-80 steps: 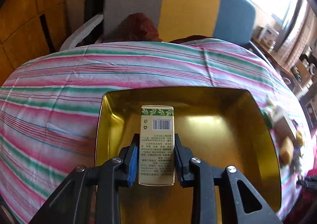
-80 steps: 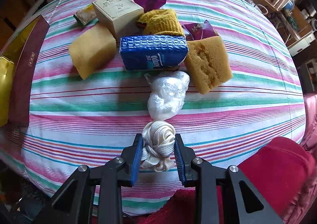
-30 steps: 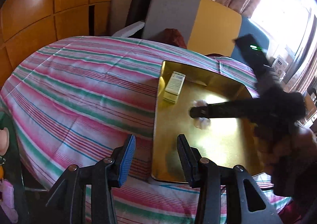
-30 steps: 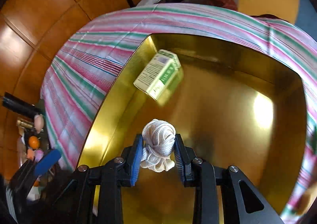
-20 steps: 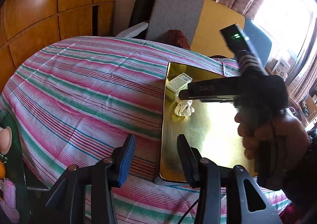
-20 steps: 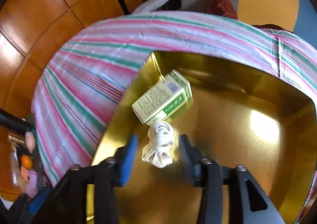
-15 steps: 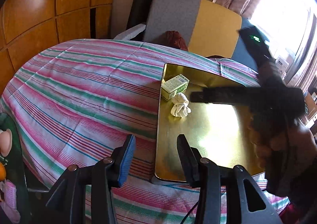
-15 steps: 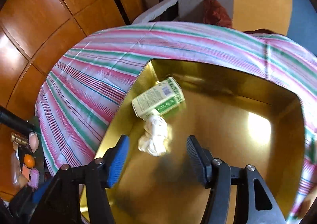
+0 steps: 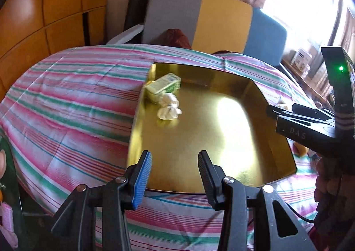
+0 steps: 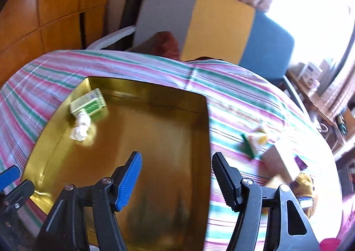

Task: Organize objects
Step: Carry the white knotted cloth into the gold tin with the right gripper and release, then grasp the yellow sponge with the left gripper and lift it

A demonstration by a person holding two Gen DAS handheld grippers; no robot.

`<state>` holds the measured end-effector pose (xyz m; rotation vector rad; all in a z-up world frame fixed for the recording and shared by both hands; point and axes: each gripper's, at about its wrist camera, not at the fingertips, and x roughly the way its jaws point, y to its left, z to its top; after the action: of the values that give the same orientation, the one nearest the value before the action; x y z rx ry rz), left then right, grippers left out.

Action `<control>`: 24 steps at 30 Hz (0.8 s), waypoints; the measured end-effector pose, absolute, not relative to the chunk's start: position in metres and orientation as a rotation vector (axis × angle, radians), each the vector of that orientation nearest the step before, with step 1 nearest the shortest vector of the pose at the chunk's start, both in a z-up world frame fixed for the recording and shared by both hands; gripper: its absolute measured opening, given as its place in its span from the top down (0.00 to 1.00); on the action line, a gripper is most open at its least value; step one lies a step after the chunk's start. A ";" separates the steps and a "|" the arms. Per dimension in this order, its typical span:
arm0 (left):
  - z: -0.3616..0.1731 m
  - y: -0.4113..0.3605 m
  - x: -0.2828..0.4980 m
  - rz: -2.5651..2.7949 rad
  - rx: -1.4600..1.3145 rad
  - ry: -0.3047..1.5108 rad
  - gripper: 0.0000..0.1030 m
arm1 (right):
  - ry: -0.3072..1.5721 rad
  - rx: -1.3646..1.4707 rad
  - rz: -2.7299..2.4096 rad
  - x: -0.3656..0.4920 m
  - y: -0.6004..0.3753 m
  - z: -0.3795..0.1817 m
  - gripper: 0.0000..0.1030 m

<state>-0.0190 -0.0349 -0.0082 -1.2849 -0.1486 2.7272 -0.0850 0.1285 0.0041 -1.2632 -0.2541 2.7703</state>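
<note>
A gold tray [image 9: 221, 157] [image 10: 155, 180] lies on the striped tablecloth. In its far left corner lie a green and cream box [image 9: 163, 86] [image 10: 87, 101] and a white rope bundle [image 9: 168, 110] [image 10: 81, 126], touching each other. My left gripper [image 9: 174, 175] is open and empty above the tray's near edge. My right gripper [image 10: 175, 175] is open and empty above the tray's right part; its black body shows at the right of the left wrist view [image 9: 310, 126].
Several loose items sit on the cloth right of the tray: a green and yellow packet [image 10: 255, 142], a cardboard box [image 10: 284, 162] and a yellow cloth [image 10: 304, 182]. A grey, yellow and blue chair [image 9: 199, 22] stands behind the table. Wooden panels [image 9: 55, 6] are at the left.
My right gripper let go of the rope bundle beside the box, opened wide and drew back to the right. My left gripper moved closer to the tray's near edge.
</note>
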 end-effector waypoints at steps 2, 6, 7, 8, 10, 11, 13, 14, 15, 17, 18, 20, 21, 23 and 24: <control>-0.007 -0.027 -0.018 2.720 -1.282 -0.123 0.58 | -0.242 -1.241 2.761 -0.079 0.141 0.006 0.35; -0.005 -0.011 -0.016 2.696 -1.284 -0.067 0.58 | -0.208 -1.223 2.760 -0.069 0.163 0.007 0.34; -0.004 -0.007 -0.015 2.689 -1.279 -0.057 0.58 | -0.193 -1.223 2.767 -0.066 0.169 0.007 0.32; -0.002 -0.004 -0.015 2.684 -1.270 -0.045 0.58 | -0.174 -1.227 2.777 -0.064 0.175 0.006 0.28; 0.000 0.006 -0.013 2.671 -1.255 -0.011 0.58 | -0.113 -1.238 2.781 -0.058 0.192 0.005 0.25; 0.001 0.009 -0.013 2.663 -1.249 -0.003 0.58 | -0.085 -1.241 2.770 -0.056 0.202 0.005 0.25; 0.002 0.019 -0.012 2.642 -1.240 0.021 0.58 | -0.044 -1.246 2.743 -0.051 0.222 0.002 0.24; 0.002 0.024 -0.012 2.632 -1.238 0.032 0.58 | -0.026 -1.247 2.722 -0.048 0.235 0.002 0.23; 0.003 0.030 -0.012 2.615 -1.231 0.047 0.58 | -0.014 -1.248 2.704 -0.046 0.245 0.001 0.23; 0.004 0.041 -0.011 2.585 -1.213 0.068 0.58 | 0.031 -1.253 2.656 -0.040 0.277 0.000 0.23; 0.005 0.047 -0.011 2.569 -1.201 0.081 0.58 | 0.059 -1.247 2.632 -0.037 0.293 0.000 0.23; 0.006 0.062 -0.010 2.535 -1.186 0.111 0.58 | 0.123 -1.225 2.584 -0.029 0.326 0.001 0.22; 0.007 0.068 -0.008 2.519 -1.178 0.122 0.58 | 0.170 -1.208 2.551 -0.023 0.347 0.001 0.21; 0.009 0.082 -0.007 2.495 -1.164 0.144 0.58 | 0.248 -1.173 2.492 -0.014 0.382 0.002 0.20; 0.010 0.090 -0.007 2.481 -1.155 0.158 0.58 | 0.277 -1.151 2.463 -0.009 0.397 0.003 0.20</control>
<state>-0.0073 0.0899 0.0101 -1.1546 0.1580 2.4807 -0.0095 0.3972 0.0027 -1.1511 0.2773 2.4633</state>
